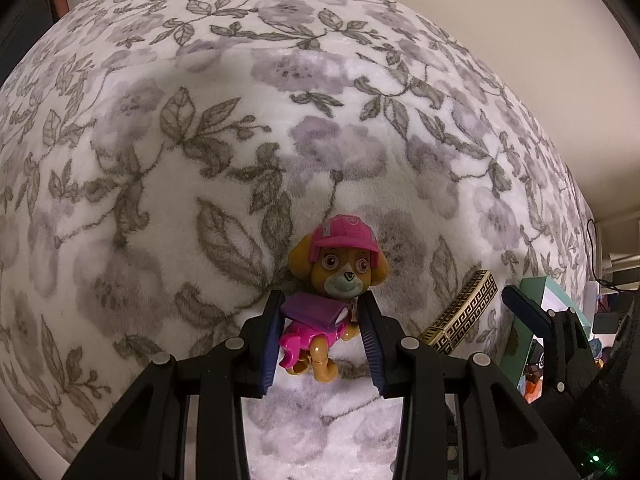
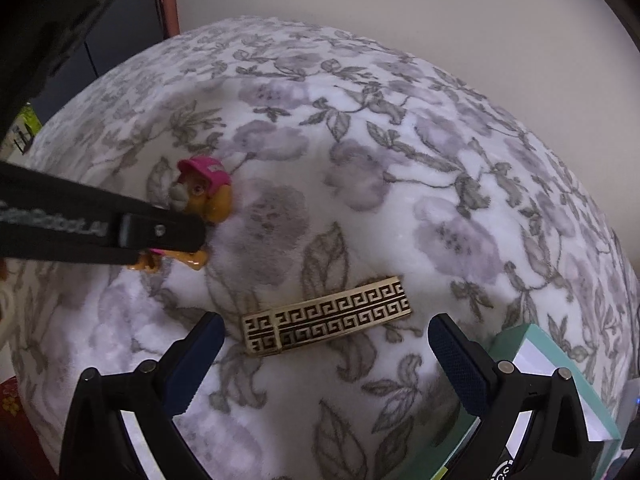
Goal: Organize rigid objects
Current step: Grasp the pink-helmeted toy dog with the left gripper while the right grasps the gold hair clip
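- 1 toy dog (image 1: 338,280) shows in the left wrist view. It has a pink hat, a pink body and tan legs.
- The left gripper (image 1: 322,304) has 2 black fingers with blue pads, and they squeeze the toy dog by its body from both sides. Its head sticks up past the tips.
- 1 fuzzy white blanket (image 1: 200,160) with gray leaves and purple flowers lies under everything.
- 1 gold and black box (image 1: 460,314), long and thin with a maze pattern, lies on the blanket just to the right of the toy dog.
- 1 green box (image 1: 554,292) sits at the far right edge, and the other gripper's blue pad pokes in beside it.
- In the right wrist view, 1 gold and black box (image 2: 326,318) lies flat on the blanket (image 2: 400,140).
- The right gripper (image 2: 326,344) has its 2 fingers spread wide. 1 finger is off each end of the gold and black box, and they do not touch it.
- 1 toy dog (image 2: 204,188) is up at the left, gripped by the left gripper's black finger (image 2: 160,232).
- 1 green box (image 2: 560,360) sits at the bottom right, at the edge of the blanket.
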Demonstrator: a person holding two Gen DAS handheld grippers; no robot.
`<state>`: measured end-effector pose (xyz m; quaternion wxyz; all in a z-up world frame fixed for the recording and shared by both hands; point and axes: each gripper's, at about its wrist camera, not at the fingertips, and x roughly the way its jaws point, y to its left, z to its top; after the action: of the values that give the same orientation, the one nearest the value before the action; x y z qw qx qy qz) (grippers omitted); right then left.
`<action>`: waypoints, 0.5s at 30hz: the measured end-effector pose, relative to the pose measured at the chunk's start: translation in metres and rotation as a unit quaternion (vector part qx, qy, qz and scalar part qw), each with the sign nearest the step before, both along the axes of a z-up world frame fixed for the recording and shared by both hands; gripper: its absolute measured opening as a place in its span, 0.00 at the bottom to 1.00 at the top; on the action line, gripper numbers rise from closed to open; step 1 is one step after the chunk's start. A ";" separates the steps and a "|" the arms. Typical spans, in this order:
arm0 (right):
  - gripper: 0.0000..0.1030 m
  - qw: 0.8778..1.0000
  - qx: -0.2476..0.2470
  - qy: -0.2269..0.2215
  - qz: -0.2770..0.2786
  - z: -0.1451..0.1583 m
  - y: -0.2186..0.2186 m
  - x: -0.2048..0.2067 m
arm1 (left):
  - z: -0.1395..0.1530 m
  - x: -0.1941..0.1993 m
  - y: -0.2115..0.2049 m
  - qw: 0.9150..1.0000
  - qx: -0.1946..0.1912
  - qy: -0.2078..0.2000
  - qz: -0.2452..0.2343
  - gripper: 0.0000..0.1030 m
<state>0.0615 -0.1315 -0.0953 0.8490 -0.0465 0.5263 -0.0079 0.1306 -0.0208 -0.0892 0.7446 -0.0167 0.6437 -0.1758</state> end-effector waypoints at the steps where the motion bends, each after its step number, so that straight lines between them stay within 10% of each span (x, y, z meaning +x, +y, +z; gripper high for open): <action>1: 1.00 1.000 0.000 0.000 0.000 0.000 0.000 0.000 | 0.000 0.000 -0.001 1.000 0.001 0.000 0.001 0.37; 15: 0.82 1.000 -0.005 -0.011 0.007 0.005 0.004 -0.002 | 0.000 0.001 -0.003 1.000 0.003 -0.004 -0.001 0.37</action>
<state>0.0593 -0.1278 -0.0907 0.8546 -0.0541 0.5164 -0.0048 0.1319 -0.0239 -0.0891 0.7469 -0.0133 0.6414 -0.1747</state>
